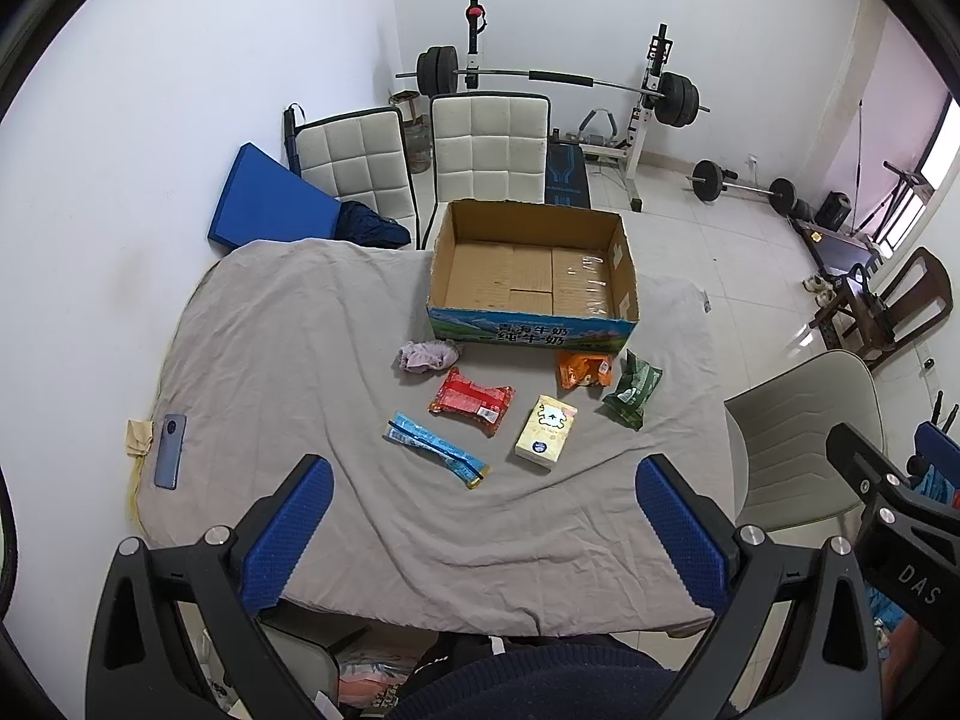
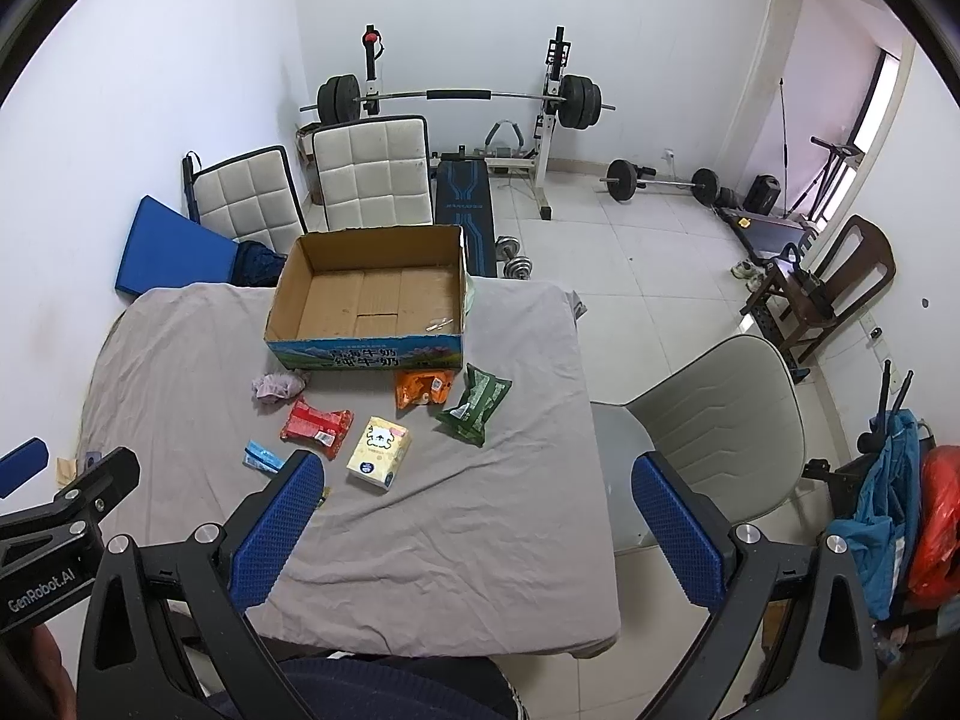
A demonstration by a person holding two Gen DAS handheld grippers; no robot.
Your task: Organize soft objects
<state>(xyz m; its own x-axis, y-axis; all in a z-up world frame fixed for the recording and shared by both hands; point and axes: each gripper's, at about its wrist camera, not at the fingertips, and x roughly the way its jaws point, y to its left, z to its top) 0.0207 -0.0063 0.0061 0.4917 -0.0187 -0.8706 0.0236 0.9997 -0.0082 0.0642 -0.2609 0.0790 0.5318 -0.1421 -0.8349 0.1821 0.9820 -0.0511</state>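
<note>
An open, empty cardboard box (image 1: 534, 267) (image 2: 366, 294) stands at the far side of the grey-clothed table (image 1: 270, 360) (image 2: 480, 510). In front of it lie a lilac cloth (image 1: 427, 355) (image 2: 277, 387), a red packet (image 1: 471, 401) (image 2: 316, 425), a blue-yellow wrapper (image 1: 436, 450) (image 2: 262, 457), a yellow tissue pack (image 1: 546, 431) (image 2: 379, 453), an orange packet (image 1: 585, 369) (image 2: 423, 389) and a green packet (image 1: 633, 389) (image 2: 474, 403). My left gripper (image 1: 483, 531) is open and empty above the near table edge. My right gripper (image 2: 477, 531) is open and empty, to the right of it.
A phone (image 1: 170, 450) and a beige cloth (image 1: 138, 437) lie at the table's left edge. Two white padded chairs (image 1: 489, 147) stand behind the table, a grey chair (image 2: 714, 426) to its right. Weight bench and barbells (image 2: 462, 99) fill the back of the room.
</note>
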